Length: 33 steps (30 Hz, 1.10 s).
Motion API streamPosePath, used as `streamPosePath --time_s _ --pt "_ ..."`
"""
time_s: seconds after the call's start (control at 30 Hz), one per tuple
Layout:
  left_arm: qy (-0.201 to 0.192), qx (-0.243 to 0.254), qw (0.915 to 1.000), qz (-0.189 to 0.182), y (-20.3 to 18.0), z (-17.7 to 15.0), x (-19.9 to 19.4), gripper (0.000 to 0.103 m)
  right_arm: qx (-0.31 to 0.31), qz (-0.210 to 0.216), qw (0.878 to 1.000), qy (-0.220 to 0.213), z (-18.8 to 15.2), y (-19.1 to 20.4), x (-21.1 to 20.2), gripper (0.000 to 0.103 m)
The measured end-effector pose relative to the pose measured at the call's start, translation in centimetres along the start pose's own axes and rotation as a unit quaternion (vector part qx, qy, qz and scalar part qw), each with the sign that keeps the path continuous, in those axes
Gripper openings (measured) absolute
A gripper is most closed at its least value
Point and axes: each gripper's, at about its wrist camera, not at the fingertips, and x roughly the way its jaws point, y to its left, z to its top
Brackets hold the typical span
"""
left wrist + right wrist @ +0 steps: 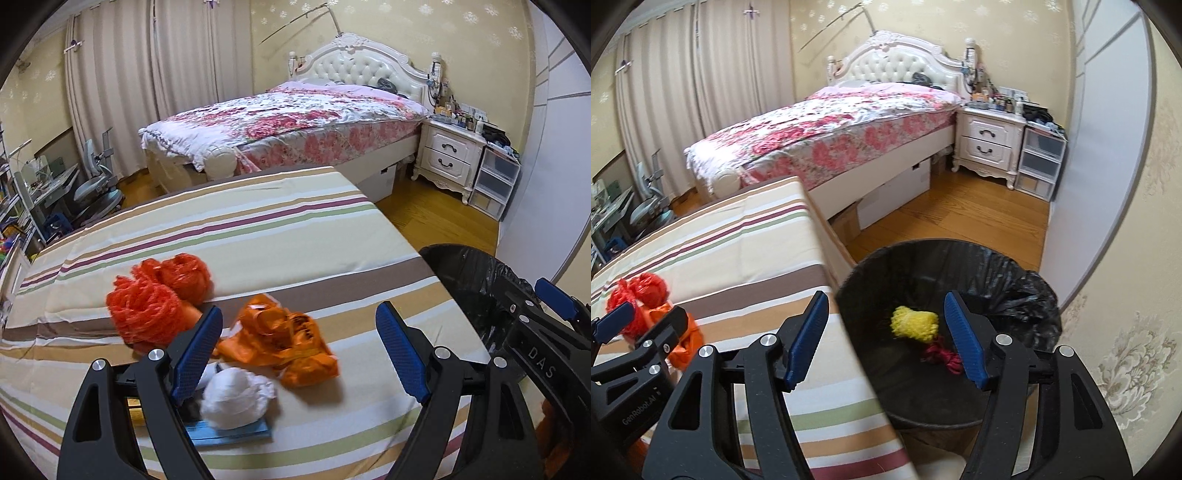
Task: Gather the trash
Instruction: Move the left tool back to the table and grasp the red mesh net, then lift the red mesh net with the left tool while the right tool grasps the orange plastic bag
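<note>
Blue-padded left gripper (299, 354) stands wide open and empty at lower centre of its view, over the striped table (258, 229). Red mesh ball (147, 306) lies left of it, white wad (236, 397) and orange bag (284, 347) between its jaws: the nearer hand. Lower right, the right gripper (886, 339), marked "DAS", gapes empty above the black-lined bin (1015, 266) holding yellow mesh (914, 323). "GenRobot.AI" is readable.

Net bundles (159, 299) sit ahead-left of left claw (301, 354); crumpled bag (284, 343) and paper wad (236, 397) between its fingers, on counter (258, 229). Bin (997, 266) lies under right claw (886, 339).
</note>
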Motion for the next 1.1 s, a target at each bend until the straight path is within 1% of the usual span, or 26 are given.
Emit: streamPosePath --time_s 0.13,0.3,0.47,0.7,0.87,0.9,0.93,1.03,1.07,1.1 --pt "-0.005 -0.019 0.9995 0.024 2.5 -0.4 -0.7 0.082 -0.02 0.02 1.0 -0.001 -0.1 2.3 -0.4 0.064" --pt "-0.003 -0.042 0.9978 0.05 5.7 -0.7 -0.6 0.082 -0.039 0.046 0.998 0.003 -0.2 5.2 -0.5 0.064" --pt "0.002 -0.062 0.9961 0.063 8.2 -0.8 0.1 0.082 -0.06 0.065 0.996 0.008 -0.3 7.8 -0.3 0.064" --pt "0.011 -0.068 0.9958 0.06 9.8 -0.7 1.9 0.082 -0.074 0.08 0.994 0.014 -0.2 10.3 0.4 0.064" --pt "0.024 -0.077 0.9958 0.043 10.8 -0.8 3.0 0.082 -0.081 0.084 0.993 0.02 -0.4 11.4 0.8 0.064" --pt "0.023 -0.076 0.996 0.042 10.9 -0.9 3.0 0.081 -0.083 0.084 0.993 0.022 -0.5 11.6 0.8 0.064" --pt "0.021 -0.074 0.9962 0.042 11.0 -0.9 3.0 0.075 -0.083 0.085 0.993 0.023 -0.6 11.7 0.9 0.064" --pt "0.023 -0.068 0.9968 0.037 11.1 -1.2 2.9 0.064 -0.086 0.087 0.992 0.026 -0.8 12.0 1.1 0.064" --pt "0.023 -0.066 0.9969 0.036 11.1 -1.2 2.9 0.061 -0.087 0.087 0.992 0.027 -0.8 12.1 1.2 0.064" --pt "0.022 -0.065 0.997 0.038 11.1 -1.2 2.8 0.061 -0.088 0.088 0.992 0.028 -0.8 12.2 1.2 0.064"
